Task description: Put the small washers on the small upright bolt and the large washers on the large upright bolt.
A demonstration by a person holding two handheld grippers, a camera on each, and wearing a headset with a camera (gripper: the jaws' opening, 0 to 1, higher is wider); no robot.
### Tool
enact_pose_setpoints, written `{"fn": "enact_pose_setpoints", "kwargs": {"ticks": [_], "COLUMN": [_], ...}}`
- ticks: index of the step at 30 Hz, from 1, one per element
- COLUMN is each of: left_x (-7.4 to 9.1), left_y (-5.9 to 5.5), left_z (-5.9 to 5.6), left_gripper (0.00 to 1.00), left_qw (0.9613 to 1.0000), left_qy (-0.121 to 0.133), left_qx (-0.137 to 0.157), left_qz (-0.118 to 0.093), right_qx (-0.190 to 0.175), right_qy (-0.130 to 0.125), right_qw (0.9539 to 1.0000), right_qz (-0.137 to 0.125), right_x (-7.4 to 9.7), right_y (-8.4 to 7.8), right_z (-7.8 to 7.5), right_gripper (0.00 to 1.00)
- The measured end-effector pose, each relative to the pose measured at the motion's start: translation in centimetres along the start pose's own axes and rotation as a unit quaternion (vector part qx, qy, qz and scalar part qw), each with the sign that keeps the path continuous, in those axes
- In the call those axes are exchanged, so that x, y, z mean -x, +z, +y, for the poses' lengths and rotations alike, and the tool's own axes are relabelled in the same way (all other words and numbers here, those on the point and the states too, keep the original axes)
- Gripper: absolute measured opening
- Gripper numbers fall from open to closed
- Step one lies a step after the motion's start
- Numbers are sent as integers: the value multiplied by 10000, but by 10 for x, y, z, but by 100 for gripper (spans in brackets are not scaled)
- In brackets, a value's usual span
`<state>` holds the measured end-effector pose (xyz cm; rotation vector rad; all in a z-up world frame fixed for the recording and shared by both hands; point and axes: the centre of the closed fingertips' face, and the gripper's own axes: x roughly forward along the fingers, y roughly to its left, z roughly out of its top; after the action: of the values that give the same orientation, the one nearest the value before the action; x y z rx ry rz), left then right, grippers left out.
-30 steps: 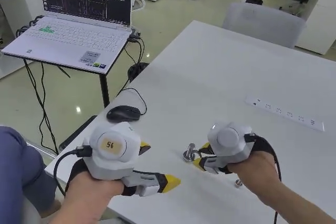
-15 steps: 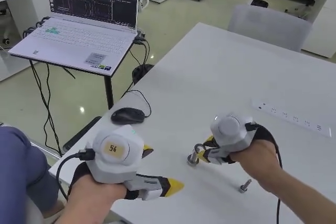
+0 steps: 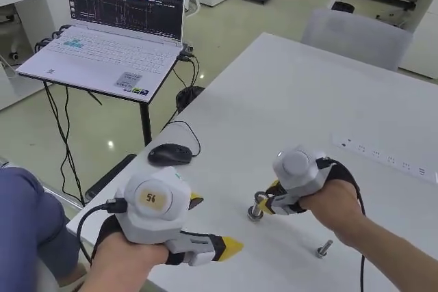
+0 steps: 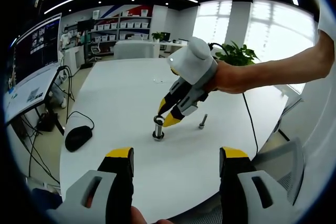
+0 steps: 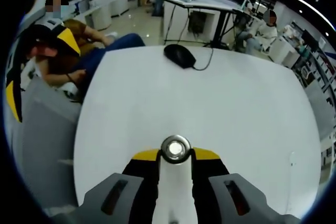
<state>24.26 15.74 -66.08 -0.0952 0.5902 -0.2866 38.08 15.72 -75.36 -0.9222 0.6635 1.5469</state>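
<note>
Right tool pinches a washer atop the large bolt. Left tool: jaws wide, empty, over the tabletop.

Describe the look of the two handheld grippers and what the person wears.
Both grippers have rounded pale grey housings and black jaws tipped in yellow. The left gripper carries a round tan label reading 56 and a black cable. The right gripper has a plain domed cap and its own black cable. Black hand straps sit behind each housing; the person wears blue clothing.
</note>
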Motion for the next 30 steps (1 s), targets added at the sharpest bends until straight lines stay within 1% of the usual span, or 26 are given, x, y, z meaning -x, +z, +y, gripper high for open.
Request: {"fn": "enact_pose_setpoints", "kwargs": {"ticks": [8,15,24,30], "left_x": [-1,0,0,1], "left_y": [-2,-2,-4,-5], "left_z": [0,1,2,3], "left_gripper": [66,66,66,66], "left_qw": [10000,10000,10000,10000], "left_qy": [-1,9,20,23], "left_qx": [14,17,33,54], "left_qz": [10,14,28,32], "right_qx": [32,42,-14,-26], "right_qy": [40,58,125,135], "right_qw": [10000,9999,9998,9998], "right_qz": [80,103,155,153], "right_x": [-4,-6,-12,-13], "right_y": [-3,-2,-5,-3], "right_z": [0,0,-2,-1], "right_gripper": [24,24,24,24]}}
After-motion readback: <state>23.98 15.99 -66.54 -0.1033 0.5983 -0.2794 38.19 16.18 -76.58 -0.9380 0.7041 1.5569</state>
